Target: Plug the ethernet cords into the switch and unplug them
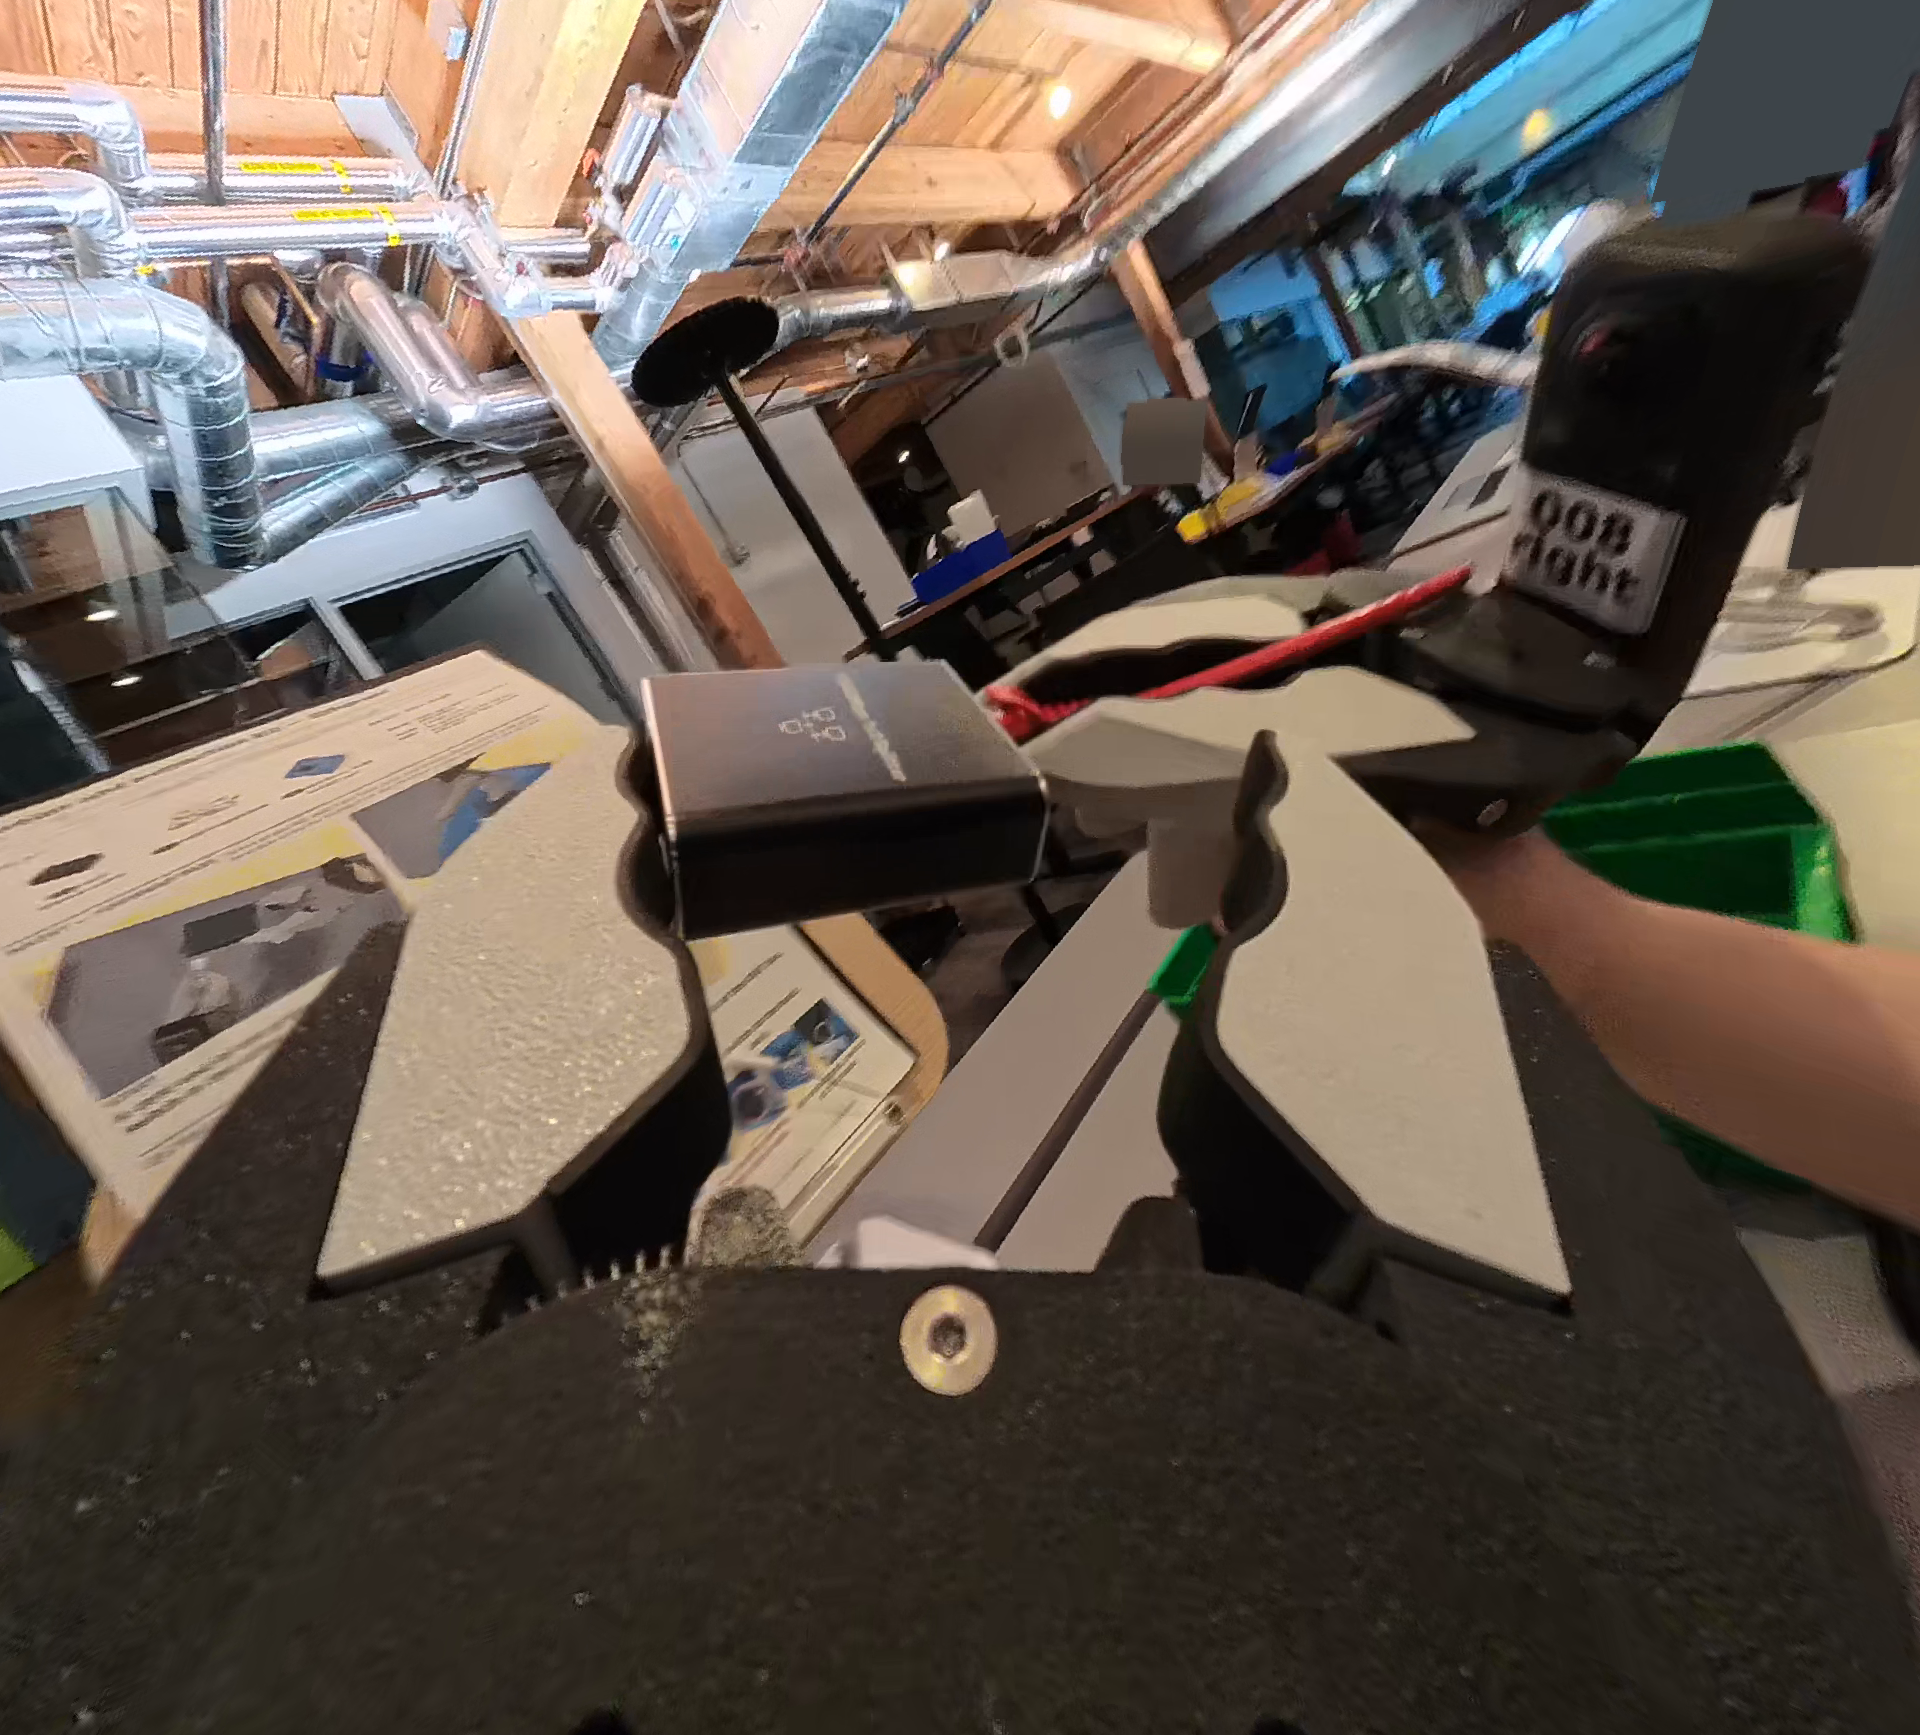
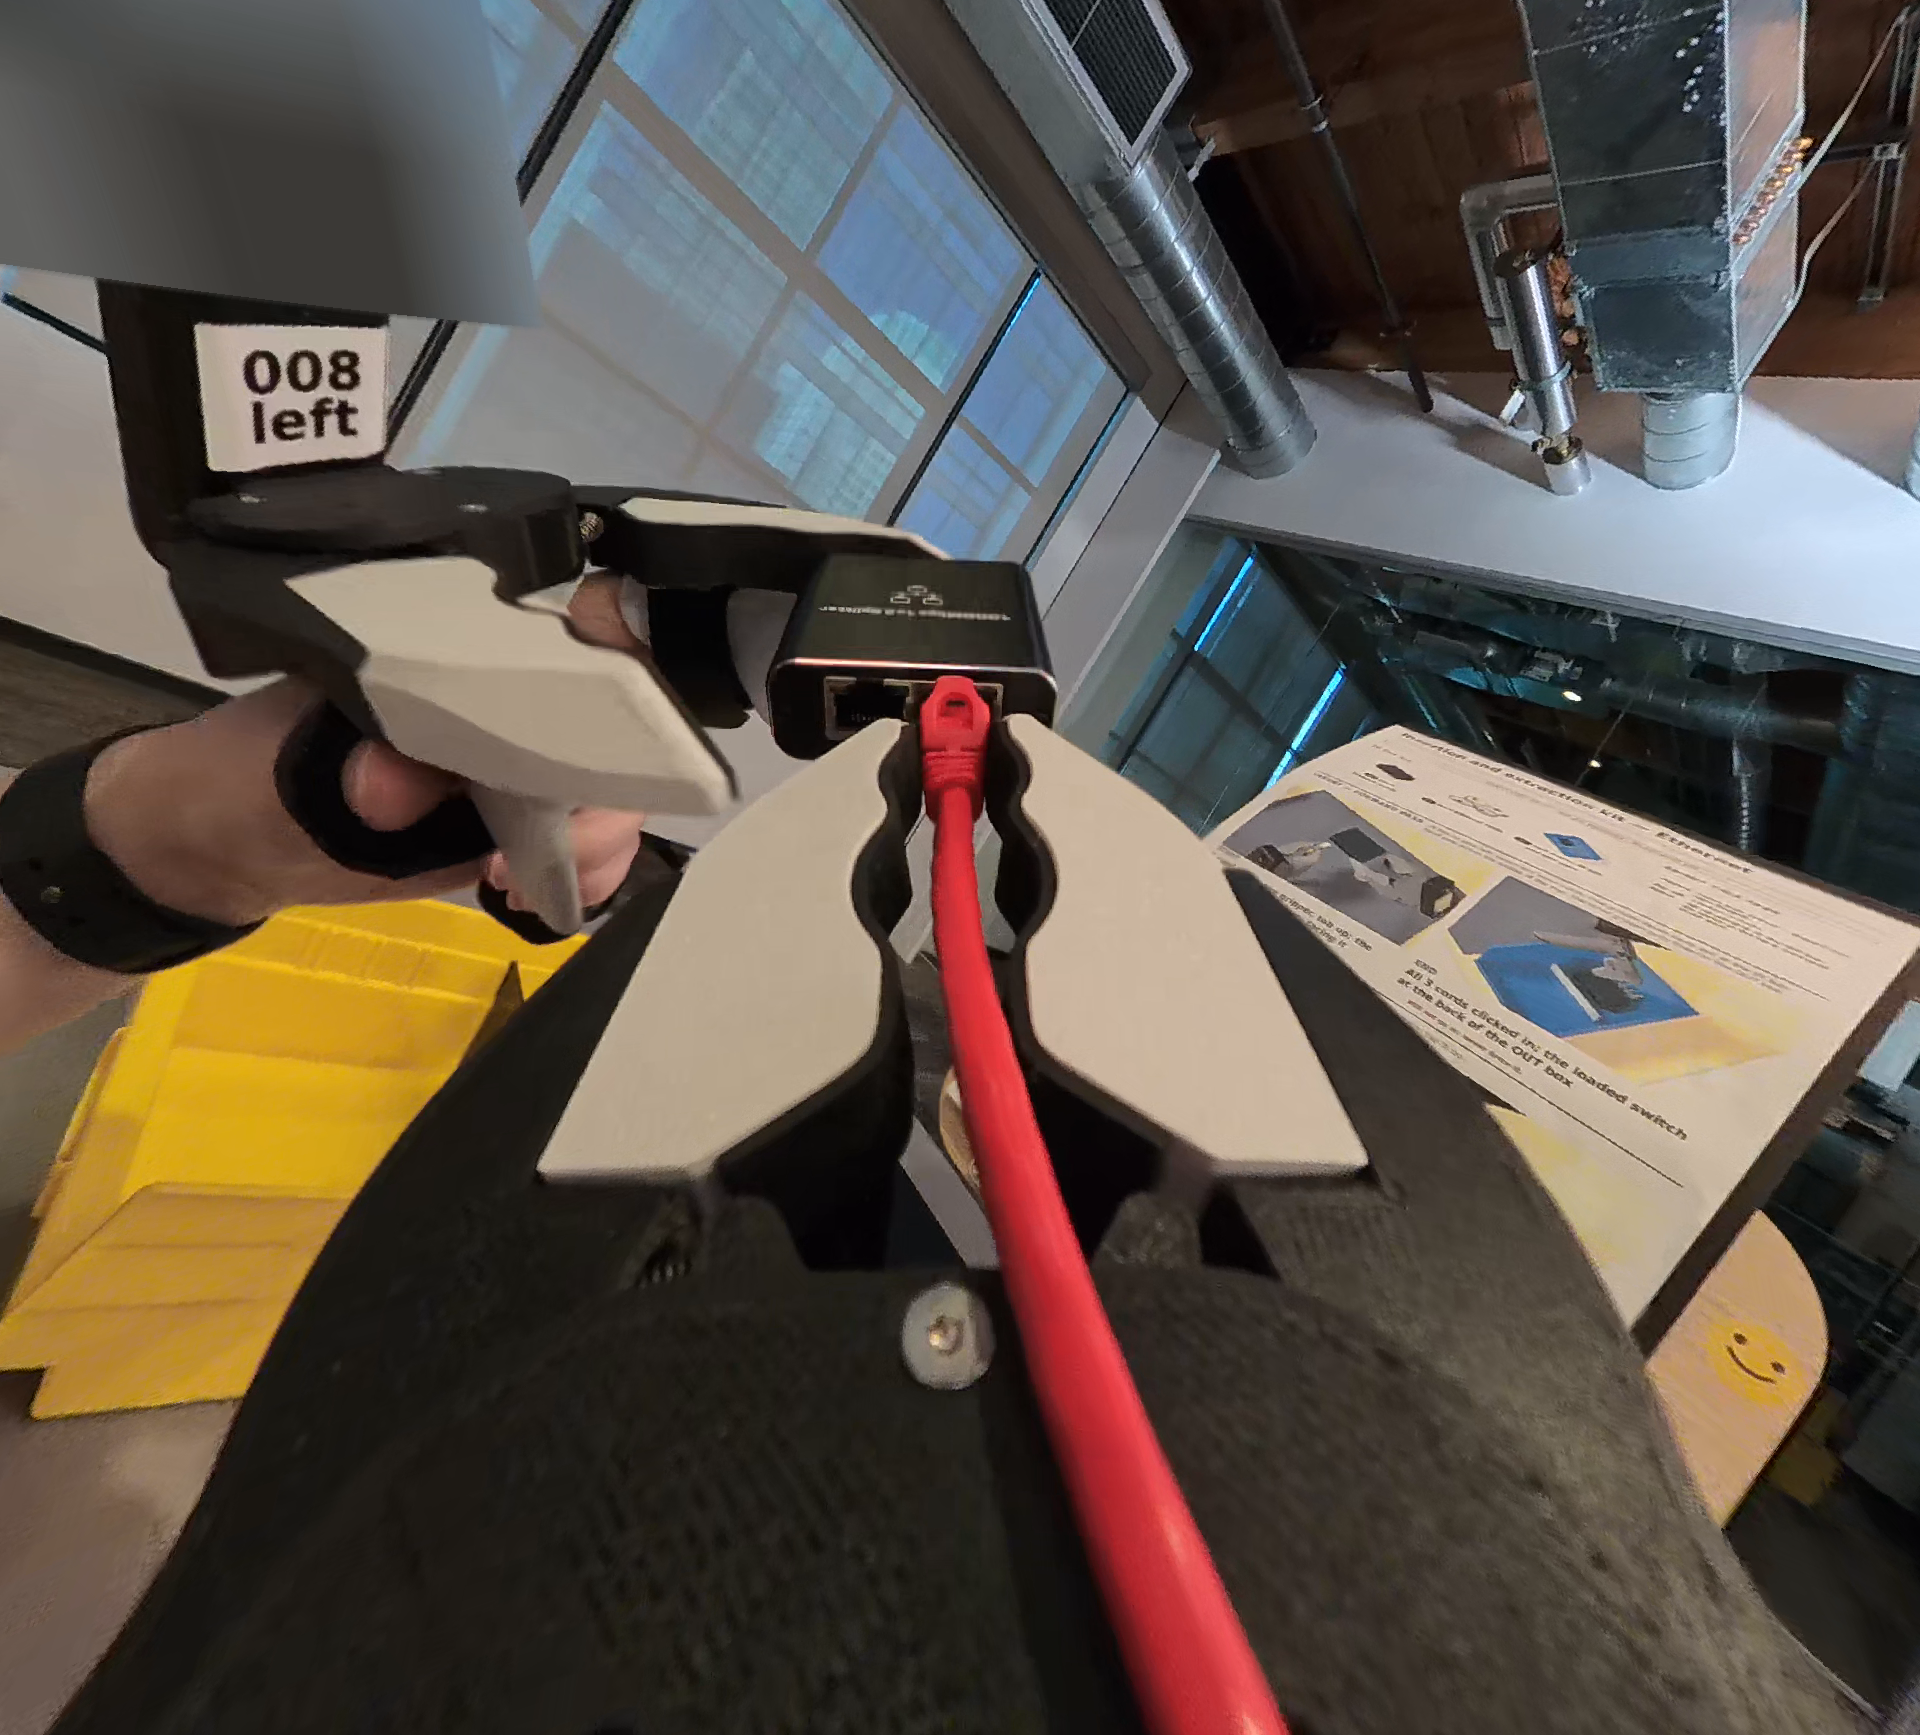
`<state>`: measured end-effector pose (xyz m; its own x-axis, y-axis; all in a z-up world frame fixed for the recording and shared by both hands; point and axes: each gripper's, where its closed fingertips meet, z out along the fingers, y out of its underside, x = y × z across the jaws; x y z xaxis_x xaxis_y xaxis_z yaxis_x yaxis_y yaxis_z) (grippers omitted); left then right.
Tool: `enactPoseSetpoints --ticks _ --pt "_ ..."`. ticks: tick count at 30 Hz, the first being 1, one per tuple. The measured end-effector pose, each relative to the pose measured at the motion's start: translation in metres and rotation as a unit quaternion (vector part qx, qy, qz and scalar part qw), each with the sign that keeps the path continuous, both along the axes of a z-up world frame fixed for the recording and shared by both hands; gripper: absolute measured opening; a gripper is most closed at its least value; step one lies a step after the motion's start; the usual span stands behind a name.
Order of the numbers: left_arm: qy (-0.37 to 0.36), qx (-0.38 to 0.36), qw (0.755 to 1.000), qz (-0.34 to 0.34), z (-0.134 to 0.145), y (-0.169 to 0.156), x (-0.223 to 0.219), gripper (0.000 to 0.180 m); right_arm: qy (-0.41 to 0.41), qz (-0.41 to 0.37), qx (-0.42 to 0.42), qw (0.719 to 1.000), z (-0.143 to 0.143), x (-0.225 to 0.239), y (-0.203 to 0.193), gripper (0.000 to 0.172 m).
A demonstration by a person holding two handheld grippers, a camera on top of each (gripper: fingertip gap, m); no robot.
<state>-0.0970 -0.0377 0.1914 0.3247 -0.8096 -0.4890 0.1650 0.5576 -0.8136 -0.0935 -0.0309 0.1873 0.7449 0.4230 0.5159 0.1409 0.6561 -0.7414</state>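
Black switch [image 2: 914, 636], held in the air and bearing a white icon and a line of small print, has the red ethernet cord [image 2: 961, 906] at its right-hand port; my right tongs [image 2: 951, 740] are closed narrowly on the cord's red boot. My left tongs [image 1: 951, 792] stand wide open, one pad against the switch, the other clear of it. I cannot tell whether the plug is fully seated; white label [image 2: 294, 397] and printed sheet [image 2: 1558, 937] lie outward.

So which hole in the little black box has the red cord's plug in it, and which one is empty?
On the black switch, the red cord's plug sits at the right-hand port. The left-hand port is empty, its opening showing.
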Motion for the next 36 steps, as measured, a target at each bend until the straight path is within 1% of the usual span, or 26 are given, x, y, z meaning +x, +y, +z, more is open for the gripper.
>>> enactPoseSetpoints --ticks 2,5,8,10,12,14,15,17,18,19,21,24,31,36 --pt "0.011 0.007 1.0 0.018 -0.002 0.004 -0.001 0.101 -0.008 -0.004 0.006 1.0 0.0 0.0 -0.001 0.013" --pt "0.02 0.002 1.0 0.009 -0.004 0.005 -0.002 0.099 -0.006 0.006 0.003 1.0 0.001 0.0 -0.002 0.013" --pt "0.055 0.011 0.998 -0.006 -0.013 0.008 -0.006 0.095 -0.017 0.047 -0.025 0.998 -0.004 0.0 -0.004 0.013" --pt "0.064 -0.012 0.997 -0.039 -0.014 0.008 -0.014 0.096 -0.013 0.084 -0.042 0.995 -0.006 0.001 -0.007 0.013" --pt "0.078 -0.048 0.99 -0.103 -0.019 0.003 -0.021 0.096 -0.015 0.143 -0.077 0.987 -0.012 -0.003 -0.01 0.013" --pt "0.09 -0.069 0.983 -0.147 -0.025 0.0 -0.026 0.095 -0.031 0.199 -0.101 0.974 -0.023 -0.008 -0.014 0.013" --pt "0.101 -0.071 0.979 -0.165 -0.03 -0.002 -0.027 0.093 -0.038 0.223 -0.111 0.968 -0.029 -0.01 -0.015 0.013" --pt "0.153 -0.068 0.966 -0.197 -0.049 -0.01 -0.025 0.085 -0.036 0.252 -0.121 0.96 -0.037 -0.012 -0.013 0.013" --pt "0.172 -0.058 0.966 -0.184 -0.057 -0.006 -0.022 0.083 -0.027 0.263 -0.12 0.957 -0.038 -0.011 -0.013 0.013" --pt "0.182 -0.041 0.97 -0.157 -0.062 0.001 -0.019 0.069 -0.025 0.28 -0.126 0.951 -0.041 -0.011 -0.013 0.013" --pt "0.188 -0.032 0.97 -0.151 -0.066 0.003 -0.017 0.069 -0.021 0.301 -0.135 0.944 -0.046 -0.009 -0.012 0.014" --pt "0.196 -0.051 0.967 -0.156 -0.069 0.005 -0.013 0.069 -0.006 0.323 -0.154 0.934 -0.053 -0.004 -0.005 0.014" --pt "0.195 -0.1 0.963 -0.156 -0.079 0.023 -0.008 0.069 0.041 0.332 -0.178 0.926 -0.066 0.002 0.016 0.013" --pt "0.194 -0.136 0.957 -0.169 -0.083 0.028 -0.003 0.069 0.052 0.334 -0.178 0.924 -0.072 0.007 0.023 0.013"
